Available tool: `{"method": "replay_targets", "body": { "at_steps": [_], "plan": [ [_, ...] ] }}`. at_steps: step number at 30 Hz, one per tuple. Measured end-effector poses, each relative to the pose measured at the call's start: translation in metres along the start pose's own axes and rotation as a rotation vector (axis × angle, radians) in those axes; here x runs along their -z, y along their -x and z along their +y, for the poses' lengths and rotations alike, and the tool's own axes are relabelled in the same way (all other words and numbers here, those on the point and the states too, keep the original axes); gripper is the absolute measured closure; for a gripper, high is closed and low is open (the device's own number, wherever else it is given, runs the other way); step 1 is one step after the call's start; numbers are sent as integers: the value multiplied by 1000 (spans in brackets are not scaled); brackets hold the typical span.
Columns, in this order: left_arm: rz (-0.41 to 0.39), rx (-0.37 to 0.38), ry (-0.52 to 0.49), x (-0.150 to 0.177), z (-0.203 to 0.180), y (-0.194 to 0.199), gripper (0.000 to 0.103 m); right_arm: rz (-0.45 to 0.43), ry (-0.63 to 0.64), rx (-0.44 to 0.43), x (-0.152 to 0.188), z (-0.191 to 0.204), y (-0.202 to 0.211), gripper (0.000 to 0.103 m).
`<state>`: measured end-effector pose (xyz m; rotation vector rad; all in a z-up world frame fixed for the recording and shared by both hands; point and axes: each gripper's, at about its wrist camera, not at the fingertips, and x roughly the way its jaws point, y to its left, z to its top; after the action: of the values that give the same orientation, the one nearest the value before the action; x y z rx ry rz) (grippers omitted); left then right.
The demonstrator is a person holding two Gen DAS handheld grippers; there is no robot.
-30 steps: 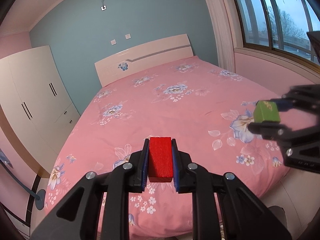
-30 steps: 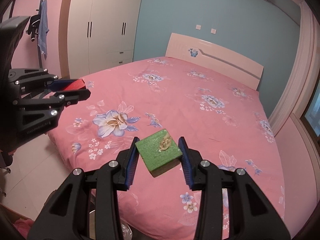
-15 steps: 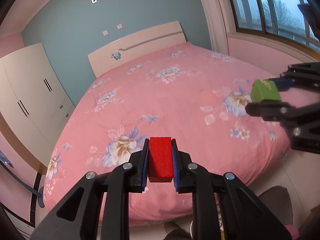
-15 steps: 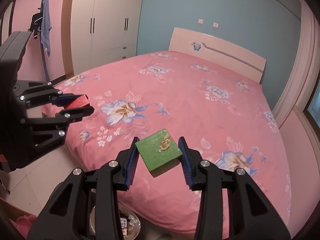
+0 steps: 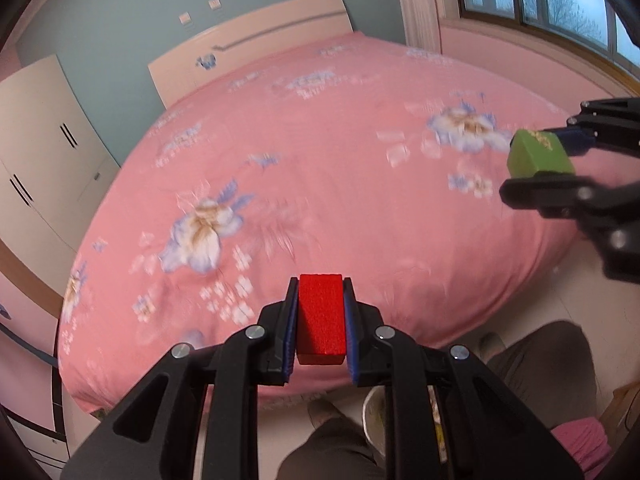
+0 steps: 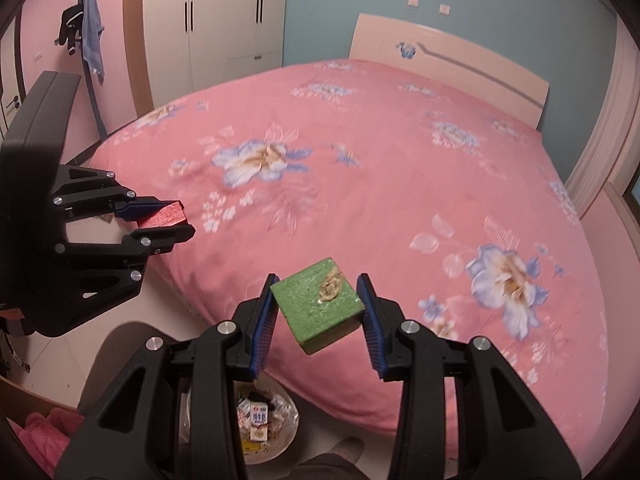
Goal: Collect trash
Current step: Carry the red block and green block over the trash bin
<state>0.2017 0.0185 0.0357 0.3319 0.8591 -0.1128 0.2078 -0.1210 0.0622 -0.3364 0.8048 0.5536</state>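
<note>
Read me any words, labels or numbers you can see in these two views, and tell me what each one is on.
Small carton in the trash bin: printed characters, too small and blurred to read.
Other wrappers in the bin: print too blurred to read.
Red block, green block, bed cover, wardrobe: no text.

red block; green block; pink floral bedspread; blue-padded black tongs.
</note>
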Motion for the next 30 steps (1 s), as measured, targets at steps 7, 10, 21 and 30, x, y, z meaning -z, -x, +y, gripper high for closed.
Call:
{"method": "replay_targets", "body": {
  "at_steps": [7, 10, 21, 30],
  "plan": [
    [87, 41, 5, 36, -10, -37, 81, 87, -5, -32, 37, 8, -38, 62],
    [118, 54, 14, 49, -13, -51, 81, 120, -5, -46, 51, 12, -53, 62],
    [257, 129, 42, 106, -36, -110, 81, 254, -11, -129, 109, 34, -112, 62],
    [373, 189, 77, 148, -54, -154, 81, 365, -37, -189, 151, 47, -159, 62]
  ]
}}
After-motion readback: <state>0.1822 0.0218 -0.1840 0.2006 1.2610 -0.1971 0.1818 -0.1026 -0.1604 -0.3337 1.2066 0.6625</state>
